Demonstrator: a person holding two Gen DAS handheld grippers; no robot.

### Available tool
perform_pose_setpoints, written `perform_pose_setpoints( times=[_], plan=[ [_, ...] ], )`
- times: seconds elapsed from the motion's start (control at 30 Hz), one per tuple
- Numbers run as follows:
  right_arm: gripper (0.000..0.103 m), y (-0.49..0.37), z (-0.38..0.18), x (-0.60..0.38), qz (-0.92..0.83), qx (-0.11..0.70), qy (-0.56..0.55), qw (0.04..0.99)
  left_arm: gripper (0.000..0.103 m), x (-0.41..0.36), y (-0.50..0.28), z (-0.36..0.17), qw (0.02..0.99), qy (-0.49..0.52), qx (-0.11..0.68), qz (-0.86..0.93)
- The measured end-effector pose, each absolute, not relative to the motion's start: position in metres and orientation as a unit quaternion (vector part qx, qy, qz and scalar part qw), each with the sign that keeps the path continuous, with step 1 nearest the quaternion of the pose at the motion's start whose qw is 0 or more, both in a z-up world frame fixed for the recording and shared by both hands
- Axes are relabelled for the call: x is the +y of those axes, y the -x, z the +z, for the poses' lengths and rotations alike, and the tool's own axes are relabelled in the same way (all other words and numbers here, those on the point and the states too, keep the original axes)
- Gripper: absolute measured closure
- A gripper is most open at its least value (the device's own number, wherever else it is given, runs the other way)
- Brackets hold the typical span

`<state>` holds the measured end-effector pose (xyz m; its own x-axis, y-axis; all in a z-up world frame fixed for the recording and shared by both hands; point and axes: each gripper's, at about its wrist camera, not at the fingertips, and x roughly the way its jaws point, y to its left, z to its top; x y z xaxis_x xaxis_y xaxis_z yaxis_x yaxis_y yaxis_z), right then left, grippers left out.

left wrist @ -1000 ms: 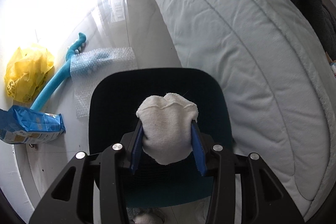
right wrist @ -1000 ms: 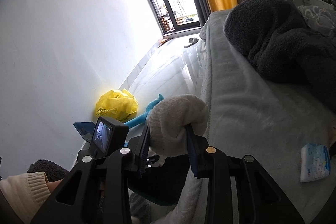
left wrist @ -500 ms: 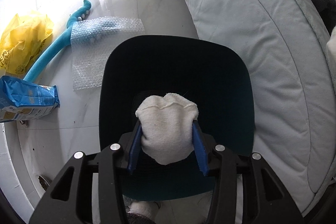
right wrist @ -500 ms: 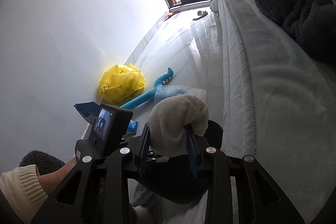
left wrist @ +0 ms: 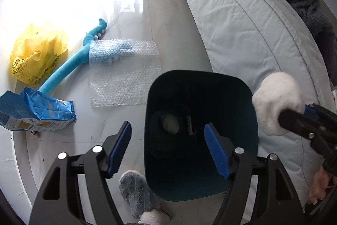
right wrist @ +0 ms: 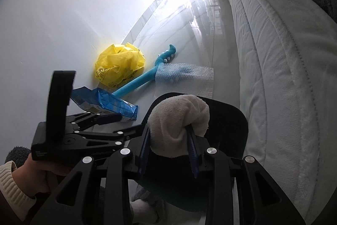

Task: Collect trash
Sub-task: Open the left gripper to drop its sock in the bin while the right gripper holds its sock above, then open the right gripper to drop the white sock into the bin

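- The left tongs [left wrist: 168, 147] hang over the dark teal bin [left wrist: 248, 94], jaws opening with nothing between them; one blue pad sits over the bin's mouth, the other outside its left rim.
- A white sock wad [left wrist: 169, 122] lies at the bottom of the bin, dim in the shadow, so its shape is only roughly readable.
- The right tongs [right wrist: 169, 142] are clenched on a second rolled white sock [right wrist: 179, 117], held above the bin's right rim, next to the bed's edge.
- The bin stands on the floor [left wrist: 168, 35], close against the side of the grey-white mattress [left wrist: 242, 24]; there is hardly any gap on that side.
- To the bin's left the floor is cluttered: a sheet of bubble wrap [left wrist: 124, 73] just beside the bin, a blue foam stick [left wrist: 69, 71] partly under the wrap, a blue packet [left wrist: 40, 115] and a crumpled yellow bag [left wrist: 35, 56] by the wall.
- Beyond the wrap the floor runs open towards the window.
- A grey slipper [left wrist: 137, 191] is just beside the bin's near rim.
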<state>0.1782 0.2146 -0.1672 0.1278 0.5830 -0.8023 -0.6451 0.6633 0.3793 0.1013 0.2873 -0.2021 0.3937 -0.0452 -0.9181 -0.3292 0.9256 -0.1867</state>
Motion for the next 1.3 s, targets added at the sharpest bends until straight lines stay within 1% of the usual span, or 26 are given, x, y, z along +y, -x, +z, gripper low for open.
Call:
perform_pose_setpoints(
  times=[0.1, 0.3, 0.37, 0.7, 0.9, 1.07, 1.1, 1.17, 1.2, 1.3],
  plan=[
    [0.07, -0.18, -0.179, 0.224, 0.407, 0.527, 0.035, 0.745, 0.029, 0.293, -0.098, -0.183, 0.833, 0.173, 0.518, 0.088],
    [0.07, -0.181, -0.201, 0.235, 0.396, 0.548, 0.047, 0.735, 0.038, 0.298, -0.09, -0.144, 0.864, 0.173, 0.464, 0.09],
    [0.07, -0.181, -0.21, 0.238, 0.39, 0.557, 0.049, 0.731, 0.043, 0.3, -0.088, -0.131, 0.875, 0.174, 0.442, 0.092],
    [0.07, -0.175, -0.247, 0.248, 0.373, 0.586, 0.084, 0.714, 0.047, 0.302, -0.075, -0.065, 0.917, 0.201, 0.334, 0.088],
    [0.068, -0.171, -0.265, 0.256, 0.364, 0.598, 0.106, 0.706, 0.047, 0.306, -0.066, -0.034, 0.929, 0.224, 0.285, 0.075],
    [0.067, -0.17, -0.273, 0.259, 0.356, 0.605, 0.121, 0.702, 0.047, 0.306, -0.062, -0.018, 0.936, 0.224, 0.261, 0.075],
    [0.065, -0.169, -0.275, 0.259, 0.355, 0.605, 0.123, 0.702, 0.047, 0.305, -0.063, -0.015, 0.937, 0.223, 0.258, 0.074],
    [0.057, -0.168, -0.274, 0.259, 0.351, 0.605, 0.126, 0.703, 0.045, 0.304, -0.062, -0.012, 0.939, 0.227, 0.252, 0.066],
    [0.05, -0.168, -0.272, 0.258, 0.35, 0.604, 0.126, 0.705, 0.044, 0.302, -0.063, -0.01, 0.939, 0.227, 0.25, 0.062],
    [0.045, -0.168, -0.263, 0.256, 0.353, 0.597, 0.125, 0.71, 0.044, 0.299, -0.063, -0.006, 0.942, 0.226, 0.244, 0.055]
  ],
)
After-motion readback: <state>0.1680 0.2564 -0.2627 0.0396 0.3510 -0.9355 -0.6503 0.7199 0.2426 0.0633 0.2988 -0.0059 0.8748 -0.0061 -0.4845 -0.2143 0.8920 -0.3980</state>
